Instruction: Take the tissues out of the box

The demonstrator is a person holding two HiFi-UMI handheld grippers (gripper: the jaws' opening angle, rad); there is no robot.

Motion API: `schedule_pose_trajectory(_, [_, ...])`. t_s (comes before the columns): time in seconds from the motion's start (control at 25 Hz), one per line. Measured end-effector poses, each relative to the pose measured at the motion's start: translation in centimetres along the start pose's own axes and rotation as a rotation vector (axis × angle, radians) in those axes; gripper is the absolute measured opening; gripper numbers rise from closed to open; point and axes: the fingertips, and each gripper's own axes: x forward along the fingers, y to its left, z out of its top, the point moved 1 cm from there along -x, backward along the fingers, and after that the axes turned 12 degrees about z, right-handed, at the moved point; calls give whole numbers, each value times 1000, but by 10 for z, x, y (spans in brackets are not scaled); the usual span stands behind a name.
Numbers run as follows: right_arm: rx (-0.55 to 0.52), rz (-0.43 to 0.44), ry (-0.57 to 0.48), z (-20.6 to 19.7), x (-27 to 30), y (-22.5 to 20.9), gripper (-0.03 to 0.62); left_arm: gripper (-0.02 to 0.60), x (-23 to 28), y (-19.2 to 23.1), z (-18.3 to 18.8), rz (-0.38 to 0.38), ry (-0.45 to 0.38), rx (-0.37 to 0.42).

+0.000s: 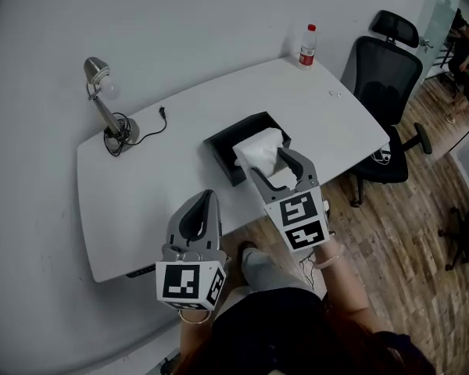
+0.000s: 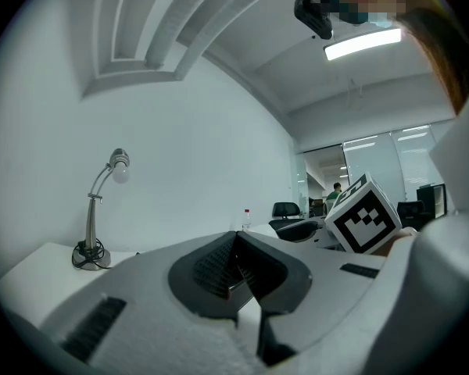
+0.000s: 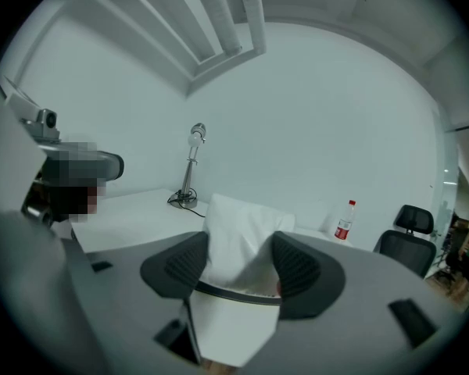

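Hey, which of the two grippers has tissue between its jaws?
The right gripper: a white tissue stands between its parted jaws. The left gripper has its jaws together, with nothing between them.

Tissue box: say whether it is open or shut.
Open: the black tissue box has no lid; a white tissue sticks out.

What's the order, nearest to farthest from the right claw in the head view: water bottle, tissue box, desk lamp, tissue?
1. tissue, between the jaws of the right claw.
2. tissue box, just beyond, mid-table.
3. water bottle, far right corner.
4. desk lamp, far left corner.
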Motion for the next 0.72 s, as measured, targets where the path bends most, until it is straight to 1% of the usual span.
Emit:
schedule_pose_trajectory(0.36, [-34,-15,-49,11,-26,20,276,25,-28,-11,3,-1,-19,2])
schedule_pose_trajectory(0.72, [-38,-38,-104,19,-46,29,275,25,-39,-16,5,3,-25,10])
